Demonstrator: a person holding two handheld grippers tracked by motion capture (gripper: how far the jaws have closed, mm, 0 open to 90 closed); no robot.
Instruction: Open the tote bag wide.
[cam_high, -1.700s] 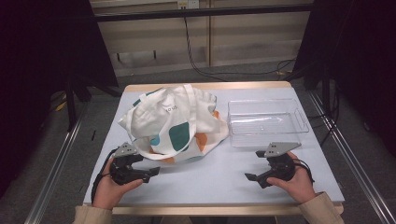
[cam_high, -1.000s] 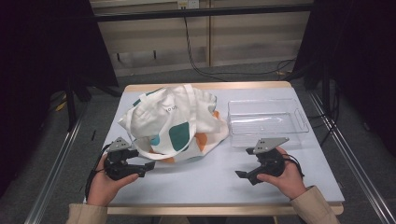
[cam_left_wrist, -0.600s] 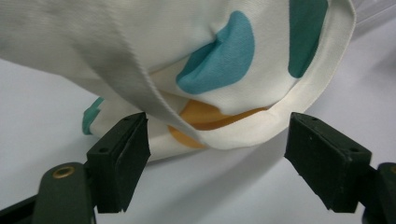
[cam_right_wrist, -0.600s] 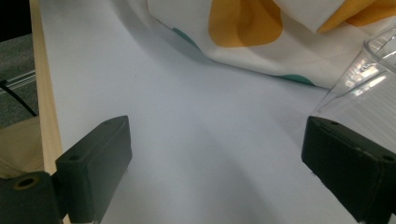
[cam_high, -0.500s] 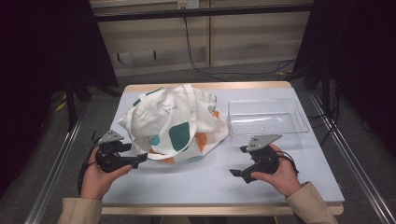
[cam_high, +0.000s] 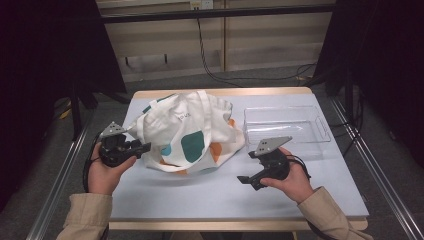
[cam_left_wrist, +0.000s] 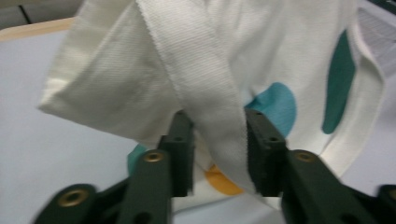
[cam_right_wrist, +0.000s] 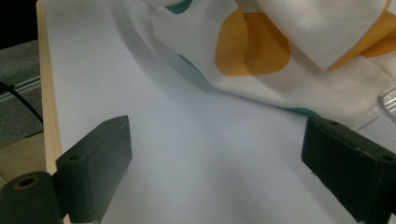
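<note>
Where the camera looks down from above, a pale blue-grey surface with a light wooden rim fills the middle of the scene, flanked by metal rails and a grey floor with black cables behind it. On the surface lies a crumpled white canvas tote bag printed with teal, turquoise and orange blobs; it sits left of centre, toward the far half. Just beside its right edge stands a clear plastic tray, rectangular and shallow.

Two forearms in beige sleeves come in from the near edge. The left hand holds the left gripper at the bag's left edge, pointing at the cloth. In the left gripper view, its black fingers have just been closing, and a broad white strap of the bag runs down between them, with the fingers pressing it from both sides. A turquoise blob and an orange one show behind the strap.

The right hand holds the right gripper over bare surface, near the bag's lower right edge but apart from it. In the right gripper view, its fingers stand wide apart with nothing between them, and orange-printed cloth lies beyond.
</note>
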